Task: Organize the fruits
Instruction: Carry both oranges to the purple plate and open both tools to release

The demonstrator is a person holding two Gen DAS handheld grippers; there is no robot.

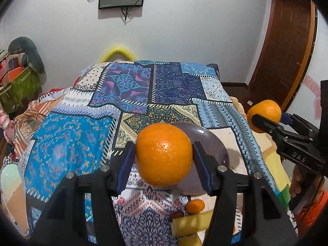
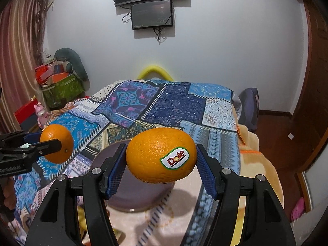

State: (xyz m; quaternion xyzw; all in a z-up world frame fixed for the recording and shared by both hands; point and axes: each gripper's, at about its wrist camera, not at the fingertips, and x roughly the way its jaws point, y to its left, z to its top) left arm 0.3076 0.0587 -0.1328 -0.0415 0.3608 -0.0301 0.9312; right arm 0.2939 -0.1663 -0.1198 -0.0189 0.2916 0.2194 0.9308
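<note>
My left gripper (image 1: 164,153) is shut on a plain orange (image 1: 164,154) and holds it in the air above the near edge of a purple-grey plate (image 1: 213,143). My right gripper (image 2: 161,155) is shut on an orange with a Dole sticker (image 2: 161,155) and holds it above the same plate (image 2: 131,192). Each gripper shows in the other's view: the right one at the right (image 1: 264,119), the left one at the left (image 2: 55,143). A small tangerine (image 1: 195,206) and a banana (image 1: 190,224) lie on the cloth below the plate.
The plate rests on a bed covered by a blue patchwork cloth (image 1: 82,135). A peach blanket (image 2: 250,157) hangs off its right side. A green box of clutter (image 2: 61,88) stands at the far left, monitors (image 2: 151,14) on the wall, a wooden door (image 1: 287,51) at the right.
</note>
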